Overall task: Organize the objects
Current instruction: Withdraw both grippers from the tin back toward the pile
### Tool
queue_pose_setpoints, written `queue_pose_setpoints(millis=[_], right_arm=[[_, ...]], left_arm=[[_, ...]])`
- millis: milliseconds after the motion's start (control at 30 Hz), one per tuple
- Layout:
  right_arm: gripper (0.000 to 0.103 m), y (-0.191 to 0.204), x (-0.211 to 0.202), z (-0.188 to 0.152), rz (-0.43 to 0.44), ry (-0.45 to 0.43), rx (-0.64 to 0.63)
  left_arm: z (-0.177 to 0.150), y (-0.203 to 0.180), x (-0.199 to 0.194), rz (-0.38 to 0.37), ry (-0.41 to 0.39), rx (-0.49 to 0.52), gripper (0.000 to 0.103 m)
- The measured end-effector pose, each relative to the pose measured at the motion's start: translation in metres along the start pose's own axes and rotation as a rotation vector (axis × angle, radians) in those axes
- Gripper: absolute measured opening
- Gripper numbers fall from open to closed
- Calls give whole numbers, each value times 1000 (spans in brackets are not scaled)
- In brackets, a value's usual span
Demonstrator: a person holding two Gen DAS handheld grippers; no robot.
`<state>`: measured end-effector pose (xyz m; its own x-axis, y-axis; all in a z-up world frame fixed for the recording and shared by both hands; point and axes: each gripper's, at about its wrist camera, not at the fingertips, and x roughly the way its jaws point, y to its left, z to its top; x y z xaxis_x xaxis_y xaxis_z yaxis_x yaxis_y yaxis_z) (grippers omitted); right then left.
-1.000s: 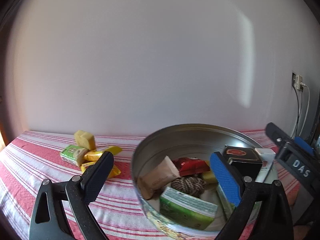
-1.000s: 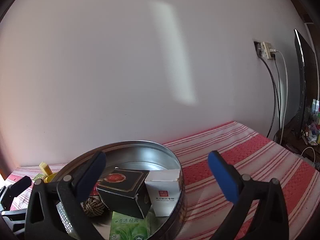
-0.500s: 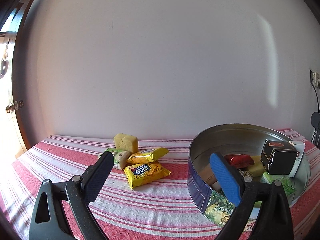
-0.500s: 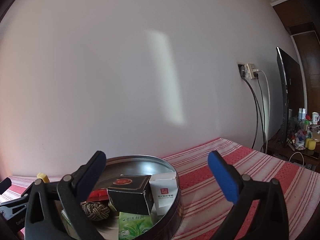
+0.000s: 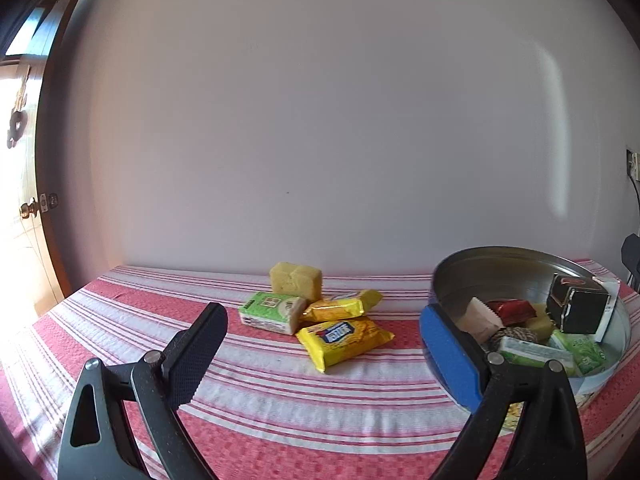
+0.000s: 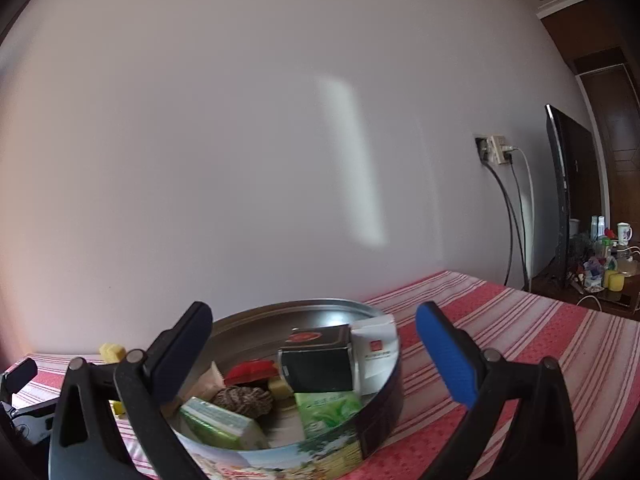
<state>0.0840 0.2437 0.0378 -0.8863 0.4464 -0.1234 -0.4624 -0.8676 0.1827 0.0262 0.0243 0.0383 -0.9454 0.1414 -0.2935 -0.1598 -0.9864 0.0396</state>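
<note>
A round metal tin stands on the striped cloth at the right and holds a black box, a red packet, a twine ball and green packets. Loose on the cloth to its left lie a yellow sponge cake, a green packet, a gold bar and a yellow biscuit packet. My left gripper is open and empty, just in front of these. My right gripper is open and empty, over the tin.
A red and white striped cloth covers the table against a plain wall. A wall socket with cables and a monitor stand at the right. A door is at the far left.
My left gripper has swung left from over the tin, bringing the loose snacks to the centre of its view. My right gripper has shifted a little over the tin.
</note>
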Motion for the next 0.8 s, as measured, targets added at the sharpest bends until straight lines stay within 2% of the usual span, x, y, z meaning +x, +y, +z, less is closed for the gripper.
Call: queue_pose_setpoints(millis=[200,333,467,800], right_arm=[[102,50,4,-11,87,66,-17],[102,83,9,-19,139,107,-30],[101,114,19,-30,201,177,-61],[99,191,68,-56,340,424,-193]], left_arm=[[0,50,17,75,26,-31,99],[1,82,26,100,59,-75,99],[0,105,36,126,80,-78,99],[-2,149,64,205,175,-149,99]])
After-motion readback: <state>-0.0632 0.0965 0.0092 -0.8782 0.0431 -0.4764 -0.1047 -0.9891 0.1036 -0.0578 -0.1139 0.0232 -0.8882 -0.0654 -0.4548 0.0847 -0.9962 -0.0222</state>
